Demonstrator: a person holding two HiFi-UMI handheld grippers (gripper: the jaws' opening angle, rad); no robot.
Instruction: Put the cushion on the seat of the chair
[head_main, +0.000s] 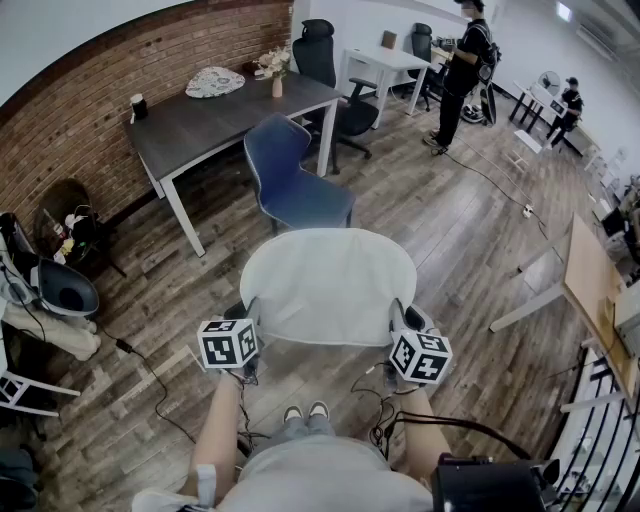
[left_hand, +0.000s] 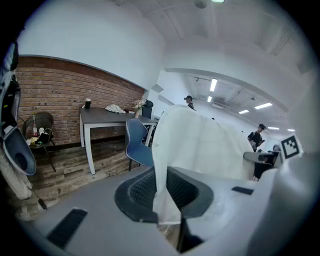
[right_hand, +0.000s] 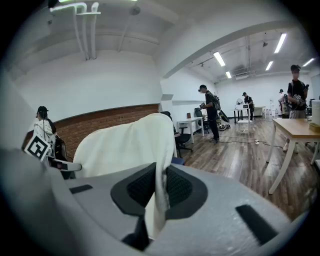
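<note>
cushion (head_main: 328, 285): was held up just short of the blue chair (head_main: 296, 190), off its seat.
left gripper (head_main: 247, 312): was clamped on the cushion's left edge.
right gripper (head_main: 401, 316): was clamped on the right edge.

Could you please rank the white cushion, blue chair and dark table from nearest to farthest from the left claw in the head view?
1. Nearest: white cushion, clamped at its left edge in the left claw.
2. Next: blue chair, just beyond the cushion.
3. Farthest: dark table, at the upper left.
</note>
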